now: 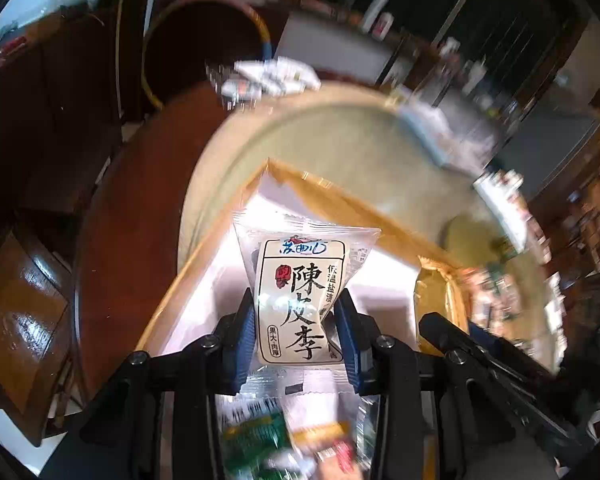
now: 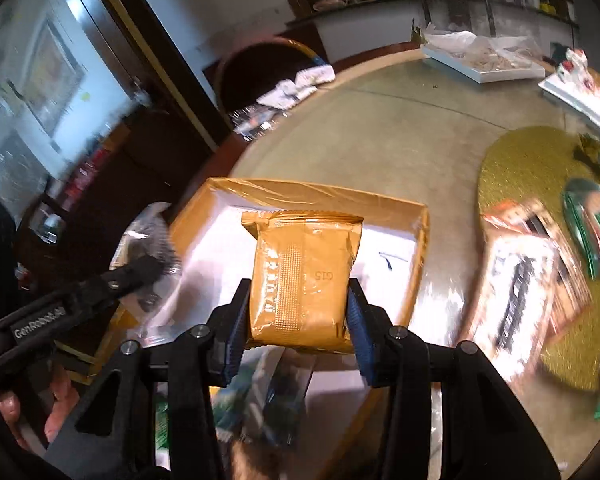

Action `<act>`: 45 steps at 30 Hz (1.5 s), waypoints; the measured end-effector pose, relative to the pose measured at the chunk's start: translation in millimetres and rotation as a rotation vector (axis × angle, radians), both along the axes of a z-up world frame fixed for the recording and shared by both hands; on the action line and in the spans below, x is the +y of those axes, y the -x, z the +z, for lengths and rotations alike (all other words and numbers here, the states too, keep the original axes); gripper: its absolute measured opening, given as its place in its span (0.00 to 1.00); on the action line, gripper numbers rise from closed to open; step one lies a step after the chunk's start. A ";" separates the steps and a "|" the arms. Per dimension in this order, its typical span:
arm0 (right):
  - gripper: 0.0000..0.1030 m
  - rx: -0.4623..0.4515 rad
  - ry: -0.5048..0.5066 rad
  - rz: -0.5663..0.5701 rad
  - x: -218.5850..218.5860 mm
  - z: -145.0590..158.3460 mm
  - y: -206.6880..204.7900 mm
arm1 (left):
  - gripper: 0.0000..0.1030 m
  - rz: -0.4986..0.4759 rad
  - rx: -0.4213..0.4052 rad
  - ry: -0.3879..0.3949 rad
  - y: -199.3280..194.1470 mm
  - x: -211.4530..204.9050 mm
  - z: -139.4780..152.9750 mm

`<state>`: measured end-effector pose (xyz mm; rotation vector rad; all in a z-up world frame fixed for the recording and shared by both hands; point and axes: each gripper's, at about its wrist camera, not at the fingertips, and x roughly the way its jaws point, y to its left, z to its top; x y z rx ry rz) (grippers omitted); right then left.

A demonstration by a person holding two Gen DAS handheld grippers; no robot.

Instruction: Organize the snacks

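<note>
the left gripper is clamped on a white plum snack packet, pinched at its waist between the blue pads. the right gripper is clamped on an orange foil packet, held by its two side edges. both packets are carried just above a shallow cardboard box with a white floor, which rests on the round table. more snacks are seen lying loose on a gold mat to the right, well apart from the box. the step in hand is judged to be placing both packets in the box. each should be lowered flat over bare floor, kept apart from the other gripper, and the jaws opened only once the packet is resting inside the rim.
</note>
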<state>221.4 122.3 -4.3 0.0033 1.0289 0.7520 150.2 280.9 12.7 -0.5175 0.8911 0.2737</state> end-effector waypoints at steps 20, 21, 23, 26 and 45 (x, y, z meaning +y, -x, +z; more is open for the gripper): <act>0.63 -0.011 -0.423 -0.112 -97.5 41.3 59.0 | 0.79 0.103 -0.204 -0.200 99.0 -81.8 55.3; 0.63 0.009 -0.484 -0.112 -108.7 42.3 64.3 | 0.79 0.106 -0.212 -0.199 105.5 -88.0 55.7; 0.63 0.060 -0.597 -0.112 -139.4 43.3 76.4 | 0.79 0.097 -0.232 -0.196 126.6 -110.9 54.4; 0.63 0.095 -0.703 -0.115 -190.8 42.2 90.5 | 0.79 0.054 -0.222 -0.211 131.5 -141.0 51.1; 0.50 0.130 -0.122 -0.199 -234.8 -23.5 72.8 | 0.79 -0.099 -0.113 -0.130 126.0 -216.5 28.7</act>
